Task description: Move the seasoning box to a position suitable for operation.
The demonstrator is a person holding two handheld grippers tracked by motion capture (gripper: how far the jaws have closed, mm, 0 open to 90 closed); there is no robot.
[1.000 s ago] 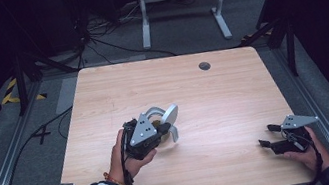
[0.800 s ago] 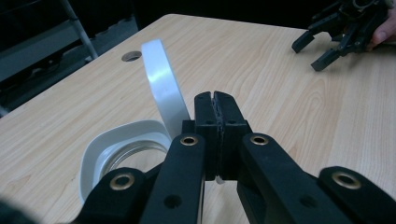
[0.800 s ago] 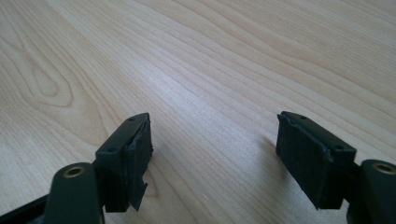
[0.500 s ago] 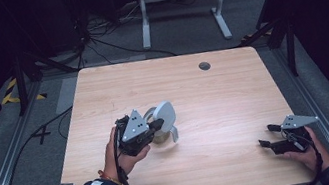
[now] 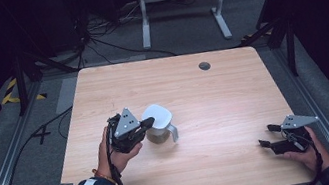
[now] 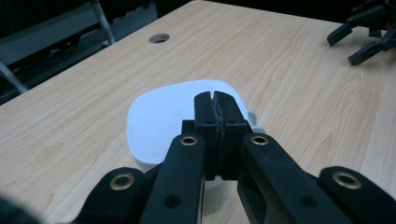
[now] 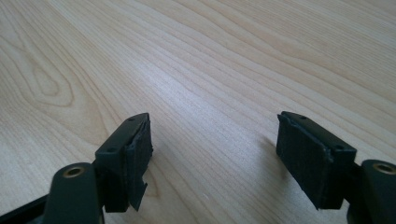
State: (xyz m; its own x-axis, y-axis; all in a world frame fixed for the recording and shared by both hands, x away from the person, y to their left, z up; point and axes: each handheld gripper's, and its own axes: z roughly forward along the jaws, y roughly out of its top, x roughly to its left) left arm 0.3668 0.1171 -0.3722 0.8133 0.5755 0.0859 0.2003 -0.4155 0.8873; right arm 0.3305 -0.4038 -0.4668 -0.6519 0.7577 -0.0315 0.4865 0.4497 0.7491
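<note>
The white mug (image 5: 159, 122) sits mouth-down left of the table's (image 5: 235, 101) middle, handle toward the right gripper (image 5: 272, 136). The left gripper (image 5: 147, 124), jaws shut and holding nothing, rests over the mug's upturned base and is far nearer; the right gripper lies well apart, jaws wide and holding nothing.

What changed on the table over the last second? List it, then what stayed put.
The left gripper, jaws shut, shifted slightly toward the table's near edge, and the white lid now lies flat on the cup instead of tilted. The right gripper stayed open at the near right corner; the table is unchanged.
</note>
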